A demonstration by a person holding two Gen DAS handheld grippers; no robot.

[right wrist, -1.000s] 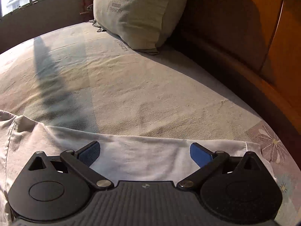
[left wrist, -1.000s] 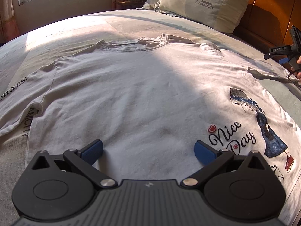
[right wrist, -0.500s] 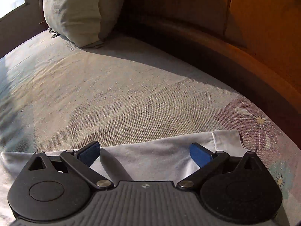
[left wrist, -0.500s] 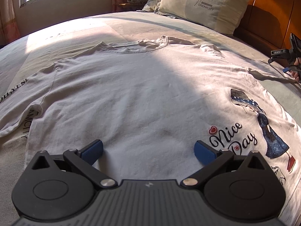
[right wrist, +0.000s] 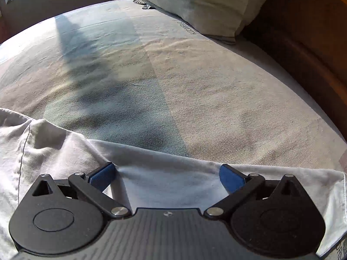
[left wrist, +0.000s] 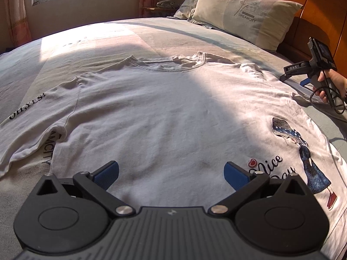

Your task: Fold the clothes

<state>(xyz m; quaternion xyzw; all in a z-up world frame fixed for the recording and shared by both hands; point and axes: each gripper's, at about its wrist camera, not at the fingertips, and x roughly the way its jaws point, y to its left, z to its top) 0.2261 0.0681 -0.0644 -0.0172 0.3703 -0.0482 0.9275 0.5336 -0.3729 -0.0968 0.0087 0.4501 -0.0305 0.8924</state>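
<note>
White cotton T-shirt (left wrist: 164,117) with a printed girl and "Nice Day" lettering lies spread flat, front up, on the grey-beige bed sheet (right wrist: 164,82). Left gripper (left wrist: 171,171) hangs over its hem, blue pads spread wide. Right gripper (right wrist: 168,173), fingers equally spread, sits low over one sleeve (right wrist: 164,182), perhaps touching it.

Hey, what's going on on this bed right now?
A person is about to fold a white T-shirt spread flat on the bed. The left claw hovers open over the shirt's lower hem, gripping nothing. The right claw is open over the right sleeve. No fold has been made yet. A pillow rests against the headboard.
</note>
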